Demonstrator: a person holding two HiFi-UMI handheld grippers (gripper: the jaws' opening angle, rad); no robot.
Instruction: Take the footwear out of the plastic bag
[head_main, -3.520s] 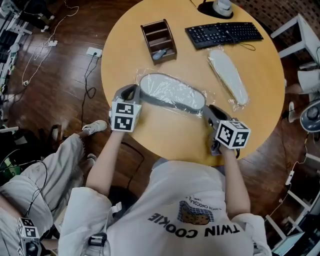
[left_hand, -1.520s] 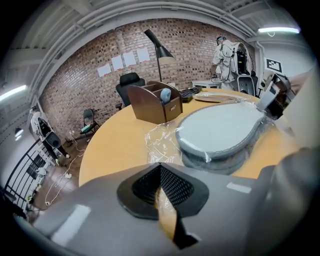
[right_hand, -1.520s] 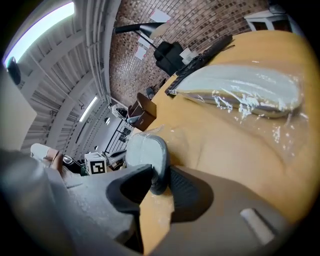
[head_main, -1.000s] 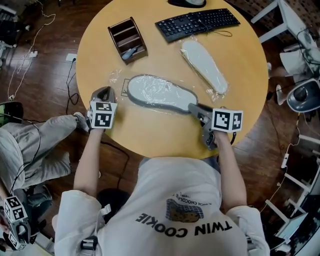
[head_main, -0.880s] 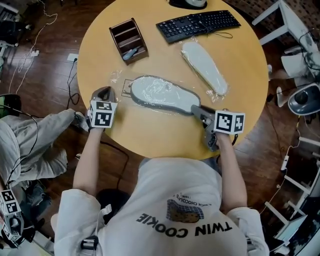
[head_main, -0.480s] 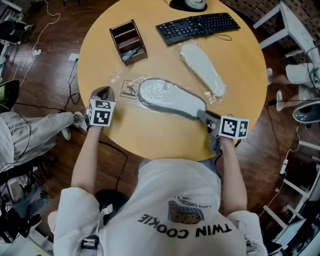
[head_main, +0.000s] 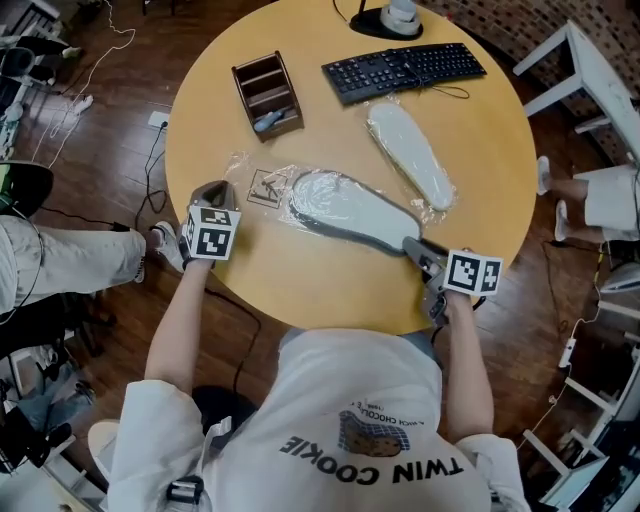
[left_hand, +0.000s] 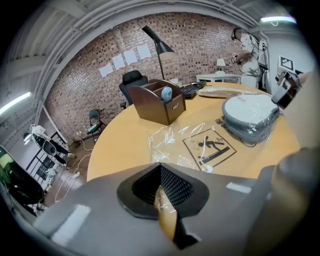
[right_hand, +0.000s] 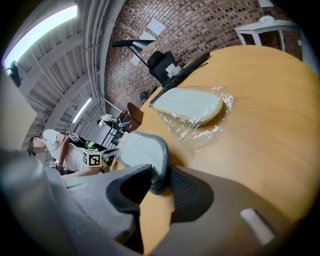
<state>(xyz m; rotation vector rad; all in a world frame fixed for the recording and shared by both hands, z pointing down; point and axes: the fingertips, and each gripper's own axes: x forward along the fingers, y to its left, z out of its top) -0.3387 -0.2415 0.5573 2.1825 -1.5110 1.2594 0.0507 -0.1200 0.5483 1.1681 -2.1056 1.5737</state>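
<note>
Two grips mattered: my left gripper (head_main: 213, 190) pinched the plastic bag (head_main: 262, 187), my right gripper (head_main: 412, 247) clamped the heel of the grey footwear (head_main: 355, 205); pulling apart low and straight seemed wisest.

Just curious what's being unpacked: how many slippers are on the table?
2. One slipper lies mid-table, its end clamped in the right gripper; the other slipper lies bagged near the keyboard. None looks hidden.

The person's white T-shirt (head_main: 350, 395) reads "TWIN COOKIE", upside down. The clear plastic bag (left_hand: 167, 140) carries a black slipping-figure warning pictogram (left_hand: 209, 146).
</note>
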